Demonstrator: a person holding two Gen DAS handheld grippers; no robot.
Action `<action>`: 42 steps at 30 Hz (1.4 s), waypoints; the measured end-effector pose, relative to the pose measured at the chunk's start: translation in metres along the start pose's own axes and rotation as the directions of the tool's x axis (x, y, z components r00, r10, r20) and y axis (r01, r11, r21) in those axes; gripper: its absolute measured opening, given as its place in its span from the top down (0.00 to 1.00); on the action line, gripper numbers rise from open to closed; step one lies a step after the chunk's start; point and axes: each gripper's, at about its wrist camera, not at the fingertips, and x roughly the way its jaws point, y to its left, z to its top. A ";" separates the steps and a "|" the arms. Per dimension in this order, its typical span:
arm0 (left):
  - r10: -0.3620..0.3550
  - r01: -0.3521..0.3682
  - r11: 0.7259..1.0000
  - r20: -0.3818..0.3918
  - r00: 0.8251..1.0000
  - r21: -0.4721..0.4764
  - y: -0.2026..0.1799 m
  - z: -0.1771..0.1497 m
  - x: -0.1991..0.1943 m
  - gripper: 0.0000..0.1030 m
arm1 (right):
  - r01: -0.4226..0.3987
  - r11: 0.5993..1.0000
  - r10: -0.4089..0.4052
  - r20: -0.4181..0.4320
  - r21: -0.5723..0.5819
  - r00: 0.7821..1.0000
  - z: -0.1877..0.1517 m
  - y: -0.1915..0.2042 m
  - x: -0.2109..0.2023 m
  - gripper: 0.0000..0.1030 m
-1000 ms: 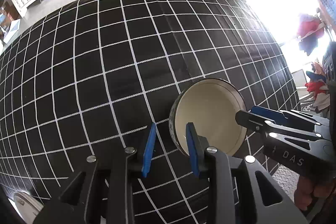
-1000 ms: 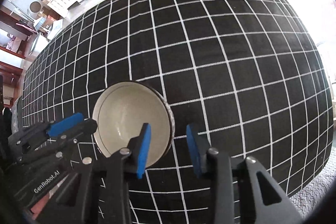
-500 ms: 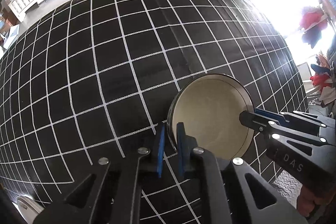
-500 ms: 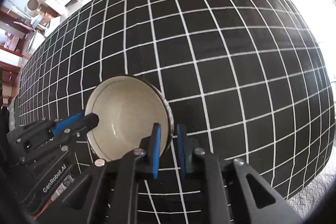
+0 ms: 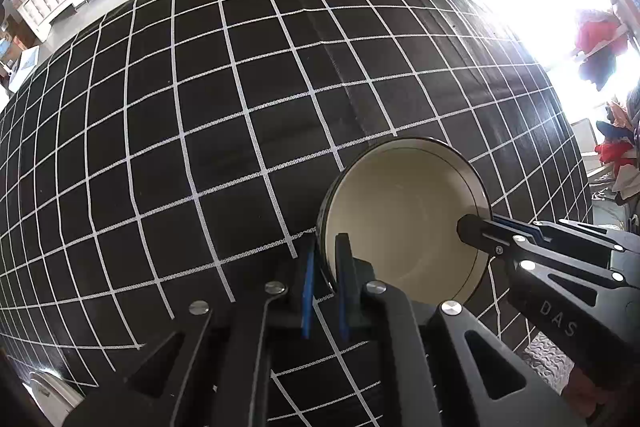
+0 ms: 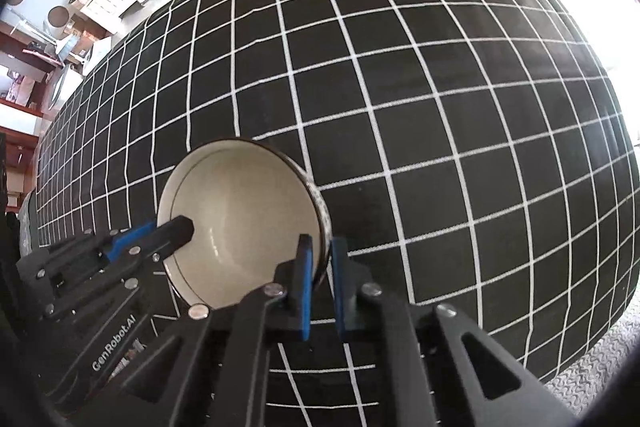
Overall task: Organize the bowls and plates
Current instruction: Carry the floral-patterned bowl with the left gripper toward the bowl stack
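Both tongs, left (image 5: 325, 259) and right (image 6: 319, 259), are clamped on opposite rims of the cream bowl (image 5: 404, 219), which rests on the checked surface (image 5: 240, 107). Slippage or tilting is judged possible if lifted unevenly. Earlier, both stood open; jaws have just been closing.
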 end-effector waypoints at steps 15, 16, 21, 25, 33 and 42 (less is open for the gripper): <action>-0.006 0.006 0.999 -0.003 1.000 -0.036 0.005 -0.039 -0.027 0.93 | 0.011 1.000 -0.010 -0.014 0.019 1.000 -0.027 0.025 -0.022 0.89; -0.006 0.006 0.999 0.002 1.000 -0.038 0.007 -0.044 -0.032 0.93 | 0.011 1.000 -0.011 -0.010 0.015 1.000 -0.030 0.029 -0.025 0.89; -0.008 0.009 0.998 0.028 1.000 -0.055 0.016 -0.066 -0.058 0.93 | 0.007 1.000 -0.007 0.013 0.001 1.000 -0.042 0.051 -0.044 0.89; -0.004 0.008 0.998 0.059 0.998 -0.069 0.032 -0.084 -0.082 0.93 | 0.008 1.000 -0.007 0.042 -0.020 0.999 -0.053 0.071 -0.061 0.89; 0.020 -0.008 0.994 0.102 0.995 -0.111 0.062 -0.120 -0.125 0.93 | 0.003 0.996 0.003 0.068 -0.086 0.998 -0.080 0.115 -0.076 0.89; 0.045 -0.023 0.986 0.130 0.990 -0.165 0.100 -0.159 -0.154 0.93 | -0.005 0.988 0.016 0.076 -0.154 0.997 -0.105 0.159 -0.082 0.89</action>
